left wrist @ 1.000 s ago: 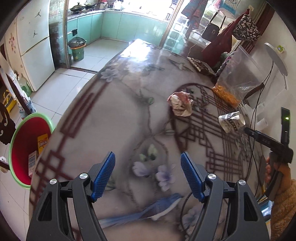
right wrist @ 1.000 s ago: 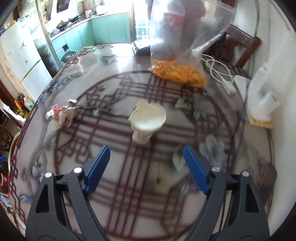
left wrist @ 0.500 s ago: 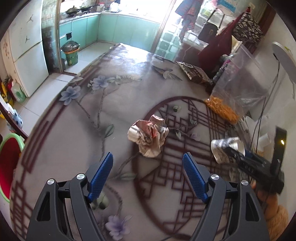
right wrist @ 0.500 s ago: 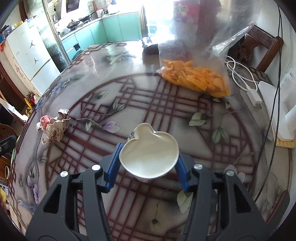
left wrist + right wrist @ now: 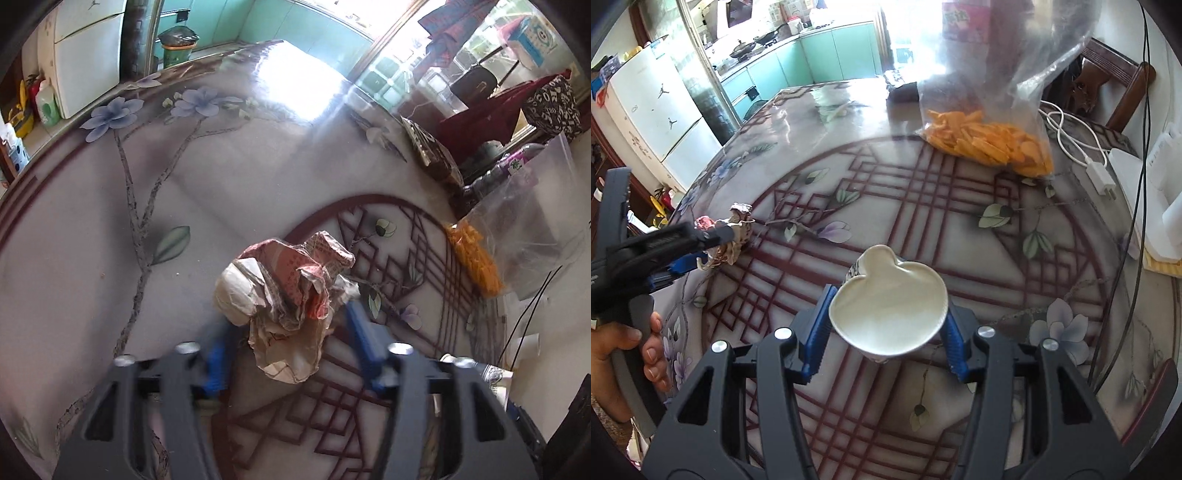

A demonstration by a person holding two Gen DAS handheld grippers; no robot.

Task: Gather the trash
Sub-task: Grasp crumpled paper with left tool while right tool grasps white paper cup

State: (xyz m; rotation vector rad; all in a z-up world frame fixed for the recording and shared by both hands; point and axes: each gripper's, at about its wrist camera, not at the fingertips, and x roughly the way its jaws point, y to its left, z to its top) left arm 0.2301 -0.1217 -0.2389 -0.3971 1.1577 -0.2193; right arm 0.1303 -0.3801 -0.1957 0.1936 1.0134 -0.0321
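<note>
Paper, crumpled into a red-and-cream wad point(image 5: 291, 291), sat between the blue pads of my left gripper point(image 5: 288, 343); the pads had narrowed around it, yet through the blur I could not tell whether they actually pinched it. My right gripper point(image 5: 886, 332) had both pads pressed against a dented paper cup point(image 5: 890, 314), mouth tilted toward the camera, gripped firmly. The cup hung over the lattice pattern in the middle of the round glass-topped table point(image 5: 923, 206), the wad nearer the table's left edge.

Beyond the far edge I saw a white refrigerator point(image 5: 661, 110) and teal kitchen cabinets point(image 5: 820, 55). A clear bag of orange chips point(image 5: 993, 144) lay toward the far right edge, a white charger cable point(image 5: 1082, 147) beside it.

Only the right wrist view showed my left hand point(image 5: 624, 354) around its handle; only the left wrist view showed the green waste bin point(image 5: 179, 48) on the kitchen floor.
</note>
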